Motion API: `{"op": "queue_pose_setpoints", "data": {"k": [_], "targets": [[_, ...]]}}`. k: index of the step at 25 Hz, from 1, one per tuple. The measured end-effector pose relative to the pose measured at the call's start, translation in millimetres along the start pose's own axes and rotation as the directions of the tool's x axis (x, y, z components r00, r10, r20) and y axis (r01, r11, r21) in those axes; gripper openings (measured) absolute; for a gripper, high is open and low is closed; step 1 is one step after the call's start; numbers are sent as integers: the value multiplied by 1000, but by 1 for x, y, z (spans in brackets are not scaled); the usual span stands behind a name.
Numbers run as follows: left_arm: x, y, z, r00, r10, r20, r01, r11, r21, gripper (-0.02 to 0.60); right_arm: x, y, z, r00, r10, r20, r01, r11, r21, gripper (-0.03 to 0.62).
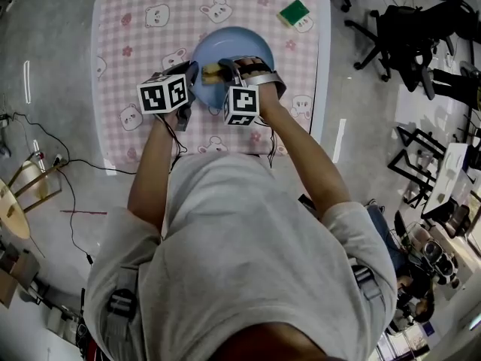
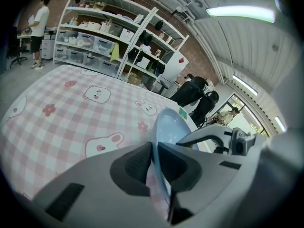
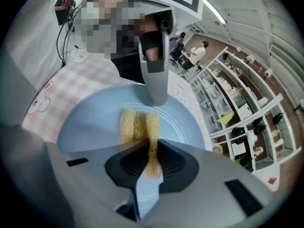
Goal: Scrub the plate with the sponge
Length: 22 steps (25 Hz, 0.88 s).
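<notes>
A light blue plate (image 1: 229,50) lies on the pink checked tablecloth (image 1: 135,43). My left gripper (image 1: 192,80) is shut on the plate's near-left rim. In the left gripper view the rim (image 2: 164,127) runs edge-on between the two dark pads of that gripper (image 2: 154,163). My right gripper (image 1: 225,72) is shut on a yellow sponge (image 1: 213,71). The sponge (image 3: 135,125) is pressed onto the plate's inner face (image 3: 90,122), squeezed thin where that gripper (image 3: 152,158) holds it. The left gripper's finger (image 3: 155,75) shows on the plate's far rim.
A green pad (image 1: 294,12) lies near the table's far right corner. Office chairs (image 1: 406,28) stand on the floor to the right. Cables (image 1: 52,153) run across the floor at left. Storage shelves (image 2: 104,32) stand beyond the table.
</notes>
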<state>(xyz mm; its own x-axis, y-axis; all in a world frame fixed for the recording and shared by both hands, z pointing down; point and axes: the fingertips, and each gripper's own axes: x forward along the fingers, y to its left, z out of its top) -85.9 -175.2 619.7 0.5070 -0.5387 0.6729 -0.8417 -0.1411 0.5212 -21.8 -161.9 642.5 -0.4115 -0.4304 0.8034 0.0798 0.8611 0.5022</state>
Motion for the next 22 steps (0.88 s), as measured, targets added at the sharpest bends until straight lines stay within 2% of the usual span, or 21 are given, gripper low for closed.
{"op": "queue_pose_setpoints", "data": {"k": [7,13,17,22], "targets": [[-4,3,-7,1000,-18,-5,18,1000,-26,53,15,-34,-3,995,-99,-16,99,995,21,54],[3,-3,-7,1000,-16,-4,16,999,-36,54,23,-61,-36,988,-135,-70,139,989,50,54],[2,1,-11,1000,-4,-5,3,999,-50,51,25,-66,-70,979,-142,-145,152,986,64,54],[4,2,-14,1000,-3,-20,2,997,-72,51,18,-57,-96,977,-104,-186,115,992,47,54]]}}
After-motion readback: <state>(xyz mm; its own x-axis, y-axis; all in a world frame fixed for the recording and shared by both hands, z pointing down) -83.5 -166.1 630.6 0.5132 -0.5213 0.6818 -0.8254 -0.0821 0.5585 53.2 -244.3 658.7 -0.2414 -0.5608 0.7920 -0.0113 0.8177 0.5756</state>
